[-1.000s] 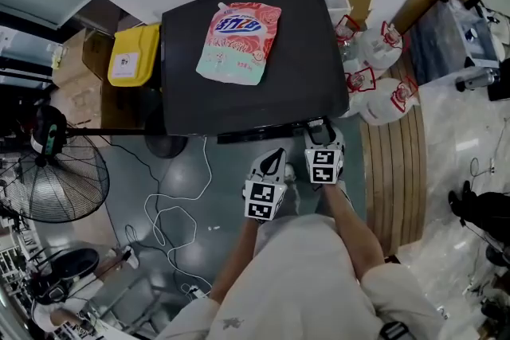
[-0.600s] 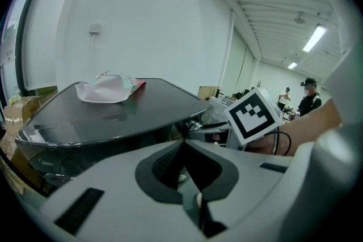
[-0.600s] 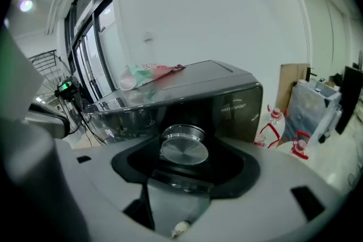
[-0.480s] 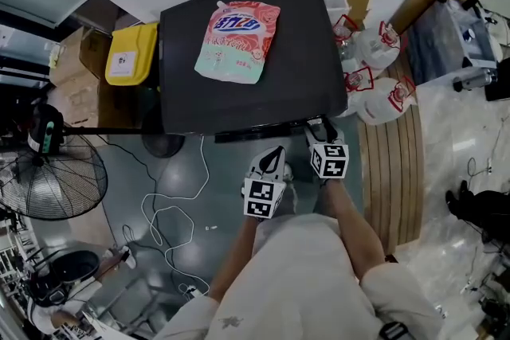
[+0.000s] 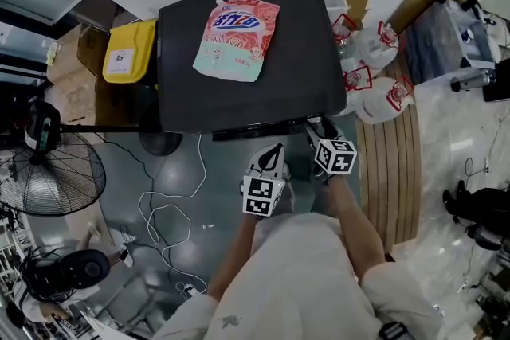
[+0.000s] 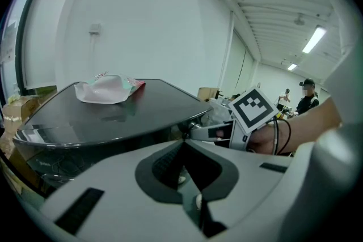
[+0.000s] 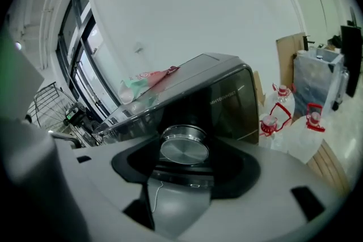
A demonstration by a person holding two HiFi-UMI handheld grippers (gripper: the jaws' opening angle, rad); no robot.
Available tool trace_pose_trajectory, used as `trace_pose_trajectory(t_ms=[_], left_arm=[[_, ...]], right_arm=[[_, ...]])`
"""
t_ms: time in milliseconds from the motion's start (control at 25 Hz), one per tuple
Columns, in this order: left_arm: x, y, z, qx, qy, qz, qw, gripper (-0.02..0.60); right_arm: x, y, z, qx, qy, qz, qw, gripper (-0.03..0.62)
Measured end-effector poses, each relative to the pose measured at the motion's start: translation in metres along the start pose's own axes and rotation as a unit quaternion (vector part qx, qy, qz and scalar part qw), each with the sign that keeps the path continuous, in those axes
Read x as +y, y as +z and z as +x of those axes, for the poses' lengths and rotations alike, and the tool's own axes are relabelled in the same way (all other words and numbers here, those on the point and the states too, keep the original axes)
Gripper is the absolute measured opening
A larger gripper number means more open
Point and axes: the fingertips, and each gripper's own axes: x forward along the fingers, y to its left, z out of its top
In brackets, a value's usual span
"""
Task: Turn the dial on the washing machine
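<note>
Turning step, likely: right gripper [image 5: 319, 127] pinches washing machine [image 5: 239, 103] dial [image 7: 184, 150]; next, roll wrist without slipping; left gripper [image 6: 182, 144] pressed together, empty

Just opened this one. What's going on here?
A person stands at a black-topped washer with a claw in each hand. The right claw is closed on the silver dial on the washer's front, with the dial squarely between its jaws. The left claw is shut and empty, held beside the right one and short of the machine. A pouch lies on the washer's top, away from both claws.
</note>
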Motion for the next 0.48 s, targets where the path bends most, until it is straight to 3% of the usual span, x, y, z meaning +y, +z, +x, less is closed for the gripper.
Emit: trace_pose_trajectory(t_ms=[480], left_arm=[[0.0053,0.0065,0.0039,-0.011,0.007,-0.005,0.9999,0.012]], right_arm=[[-0.0039,0.0022,-0.0004,0.005,0.051,0.091,0.994,0.276]])
